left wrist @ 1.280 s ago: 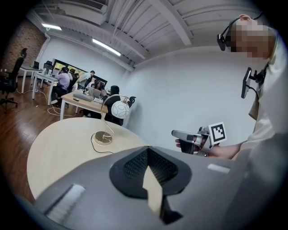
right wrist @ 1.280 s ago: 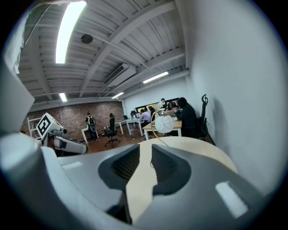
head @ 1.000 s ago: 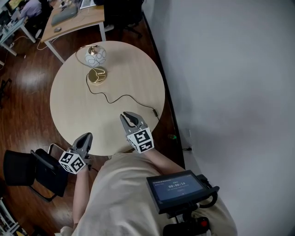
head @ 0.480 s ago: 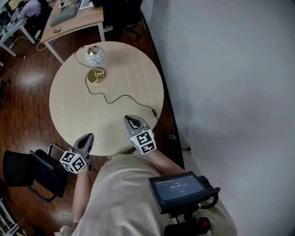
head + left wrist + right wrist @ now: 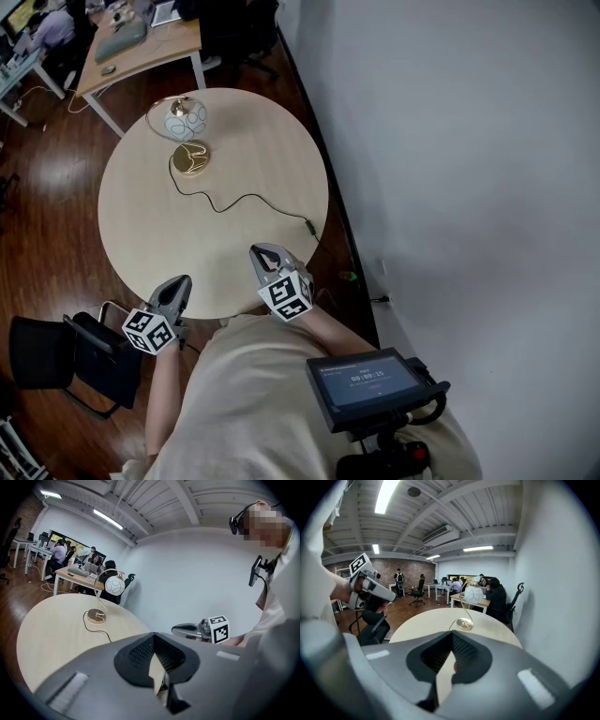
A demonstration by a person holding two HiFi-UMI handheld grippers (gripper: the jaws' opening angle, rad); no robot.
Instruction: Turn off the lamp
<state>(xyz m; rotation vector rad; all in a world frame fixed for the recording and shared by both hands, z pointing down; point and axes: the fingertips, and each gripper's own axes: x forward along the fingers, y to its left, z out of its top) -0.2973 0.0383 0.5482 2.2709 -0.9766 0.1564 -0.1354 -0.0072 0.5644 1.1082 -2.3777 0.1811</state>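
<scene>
Lamp (image 5: 186,120) stands across round table (image 5: 258,155); cord (image 5: 239,198) trails nearer.

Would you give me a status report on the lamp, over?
Left gripper shut, right gripper just closed, both empty. Lamp across round table, untouched. Only cord between.

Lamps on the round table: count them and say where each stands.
1. The lamp stands near the far left edge of the round table, gold base toward the middle, white globe shade beyond it. None seems hidden.

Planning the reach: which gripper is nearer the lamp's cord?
The right gripper, over the round table's near edge, close to the cord; the left gripper sits at the rim, farther off.
</scene>
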